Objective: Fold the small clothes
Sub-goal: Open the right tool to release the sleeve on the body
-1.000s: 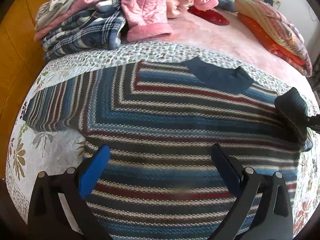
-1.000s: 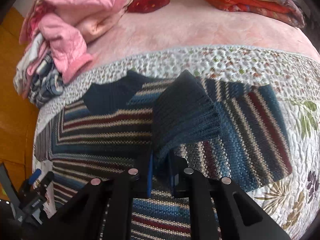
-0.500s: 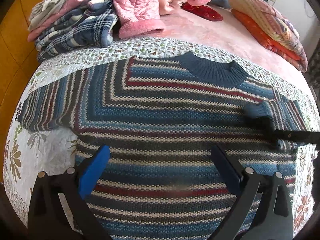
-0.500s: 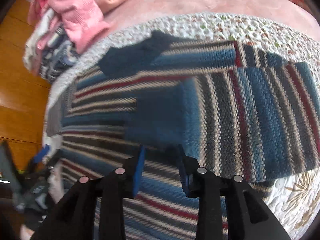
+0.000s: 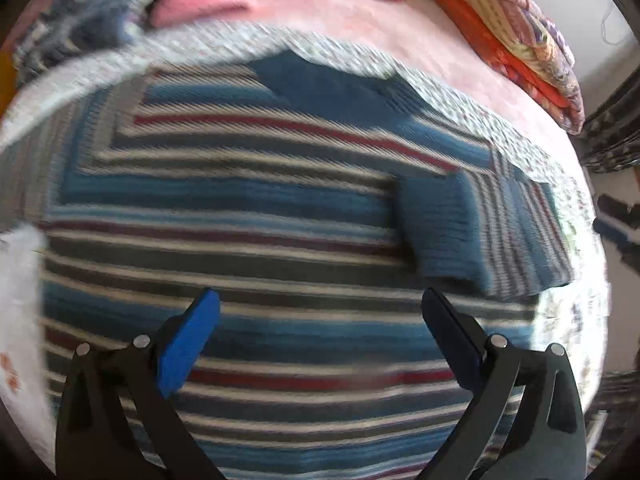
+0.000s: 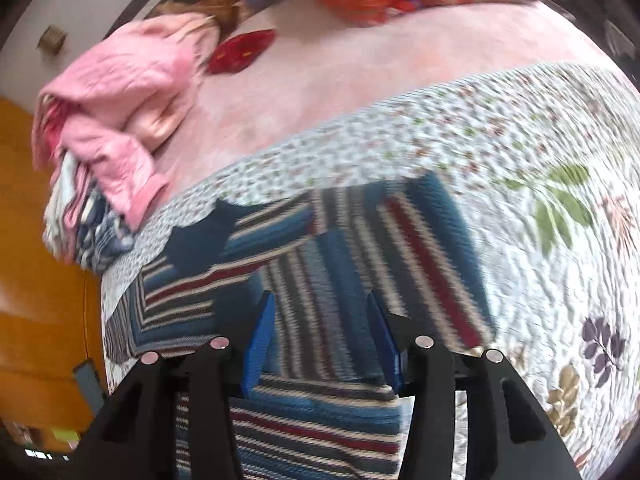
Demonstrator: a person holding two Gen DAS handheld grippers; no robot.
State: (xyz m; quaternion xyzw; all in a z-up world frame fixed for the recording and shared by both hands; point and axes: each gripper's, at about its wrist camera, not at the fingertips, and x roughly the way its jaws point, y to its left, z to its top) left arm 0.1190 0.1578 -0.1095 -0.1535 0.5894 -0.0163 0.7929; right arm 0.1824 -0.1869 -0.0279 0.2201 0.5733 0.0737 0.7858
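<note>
A striped knit sweater (image 5: 248,216) in blue, red, grey and cream lies flat on a floral quilt (image 6: 520,152), neck away from me. Its right sleeve (image 5: 472,224) is folded in across the chest, dark blue cuff toward the middle; in the right wrist view the same sleeve (image 6: 380,248) lies across the body. My left gripper (image 5: 320,312) hovers open above the lower body of the sweater, holding nothing. My right gripper (image 6: 320,312) is open just above the folded sleeve, with nothing between its fingers.
A heap of pink and plaid clothes (image 6: 108,120) sits at the far left of the bed. Folded orange and patterned bedding (image 5: 516,44) lies at the far right, a red item (image 6: 240,52) on the pink sheet (image 6: 360,80). Wooden floor (image 6: 36,280) shows left.
My right gripper laid the sleeve across the chest, opened and let it go, then drew back. My left gripper shifted right over the sweater, still open.
</note>
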